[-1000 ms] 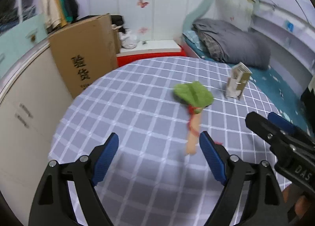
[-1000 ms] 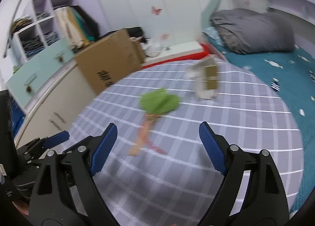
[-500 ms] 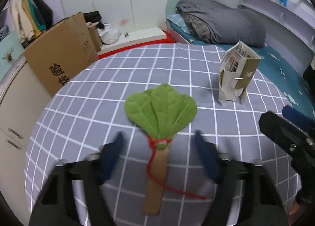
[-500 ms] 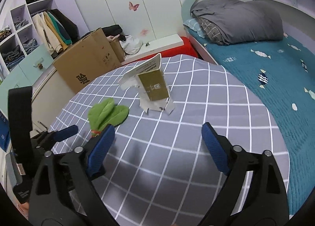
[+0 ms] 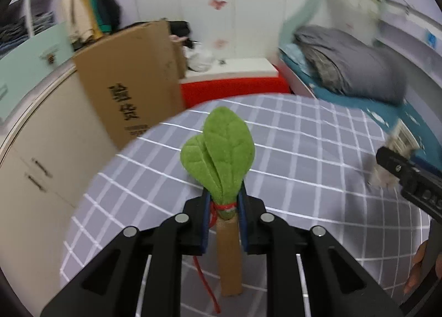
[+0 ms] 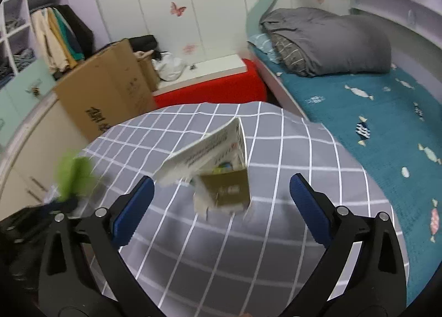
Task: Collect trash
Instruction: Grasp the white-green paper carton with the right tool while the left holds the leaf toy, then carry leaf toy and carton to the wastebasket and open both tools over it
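My left gripper (image 5: pixel 223 206) is shut on a toy vegetable (image 5: pixel 219 156) with green felt leaves, a red string and a brown paper stalk, held upright above the checked tablecloth (image 5: pixel 304 151). The leaves show as a green blur at the left of the right wrist view (image 6: pixel 73 176). My right gripper (image 6: pixel 221 195) is open, its jaws on either side of a torn paper carton (image 6: pixel 218 170) standing on the cloth. The carton shows blurred at the right edge of the left wrist view (image 5: pixel 392 156), behind the right gripper.
A large cardboard box (image 5: pixel 129 87) stands left of the table against white cabinets (image 5: pixel 36 173). A red and white bench (image 6: pixel 215 82) is beyond the table. A bed with a grey quilt (image 6: pixel 326 40) and teal sheet lies to the right.
My left gripper has shut on the toy vegetable's neck and lifted it upright. My right gripper has moved up to the carton, which now sits between its open jaws.
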Action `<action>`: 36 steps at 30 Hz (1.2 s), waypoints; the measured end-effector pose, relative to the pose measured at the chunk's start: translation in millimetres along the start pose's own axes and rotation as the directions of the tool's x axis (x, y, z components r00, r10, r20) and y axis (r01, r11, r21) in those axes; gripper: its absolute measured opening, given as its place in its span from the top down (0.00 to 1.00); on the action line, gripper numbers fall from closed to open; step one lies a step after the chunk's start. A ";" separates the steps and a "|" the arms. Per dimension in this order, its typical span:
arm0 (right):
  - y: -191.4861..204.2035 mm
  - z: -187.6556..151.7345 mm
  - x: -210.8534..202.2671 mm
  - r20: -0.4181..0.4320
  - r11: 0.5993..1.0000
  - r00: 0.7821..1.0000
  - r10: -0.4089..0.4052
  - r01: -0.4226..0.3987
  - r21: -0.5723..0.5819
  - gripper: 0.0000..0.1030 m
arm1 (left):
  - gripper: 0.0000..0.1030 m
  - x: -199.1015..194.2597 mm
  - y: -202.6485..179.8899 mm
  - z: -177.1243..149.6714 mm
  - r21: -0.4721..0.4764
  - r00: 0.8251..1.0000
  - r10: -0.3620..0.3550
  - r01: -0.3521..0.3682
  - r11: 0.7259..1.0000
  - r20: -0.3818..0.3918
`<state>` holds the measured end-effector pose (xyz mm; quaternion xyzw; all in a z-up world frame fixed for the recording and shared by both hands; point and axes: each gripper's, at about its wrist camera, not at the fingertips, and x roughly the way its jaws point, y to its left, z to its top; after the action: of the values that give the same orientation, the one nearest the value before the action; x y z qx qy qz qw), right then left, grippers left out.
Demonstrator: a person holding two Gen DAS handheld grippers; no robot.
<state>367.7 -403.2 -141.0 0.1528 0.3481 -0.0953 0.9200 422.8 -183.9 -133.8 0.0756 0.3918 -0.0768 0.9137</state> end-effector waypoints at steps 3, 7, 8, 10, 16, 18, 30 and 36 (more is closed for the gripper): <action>2.9 6.3 13.3 -0.021 1.000 1.000 -0.021 0.021 0.001 0.07 | 0.83 -3.8 15.4 4.5 -0.027 1.000 0.016 -0.016 1.000 0.013; 3.0 8.7 21.3 -0.017 0.998 0.998 -0.068 0.068 -0.002 0.07 | 0.83 -11.2 32.0 2.7 -0.051 1.000 0.008 -0.006 0.999 0.024; 2.3 8.6 21.7 -0.015 0.997 0.997 -0.076 0.076 -0.001 0.07 | 0.83 -14.5 36.4 1.1 -0.056 1.000 0.004 -0.002 0.998 0.027; 1.8 7.3 20.2 -0.017 0.998 0.998 -0.056 0.056 0.005 0.42 | 0.83 -21.7 42.5 -5.7 -0.059 1.000 -0.013 0.015 0.998 0.026; 13.7 0.9 5.4 -0.010 0.998 0.998 -0.061 0.061 -0.014 0.57 | 0.83 -48.5 64.7 -19.2 -0.078 0.998 -0.035 0.039 0.996 0.052; 23.2 -2.4 -8.9 0.014 0.999 0.999 -0.033 0.034 -0.019 0.58 | 0.83 -59.2 72.6 -24.2 -0.083 0.997 -0.031 0.036 0.996 0.065; 144.1 -22.4 -97.2 0.053 0.959 0.968 0.246 -0.236 -0.157 0.57 | 0.83 -135.1 158.7 -58.4 -0.202 0.989 0.006 0.025 0.979 0.150; 231.5 -55.7 -125.3 0.005 0.893 0.923 0.384 -0.370 -0.258 0.57 | 0.83 -161.0 220.0 -93.4 -0.280 0.987 0.061 -0.017 0.960 0.149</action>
<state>306.2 -158.7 -47.0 0.0967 0.2952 0.1256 0.9422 291.2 62.6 -63.2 -0.0518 0.3243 -0.0085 0.9445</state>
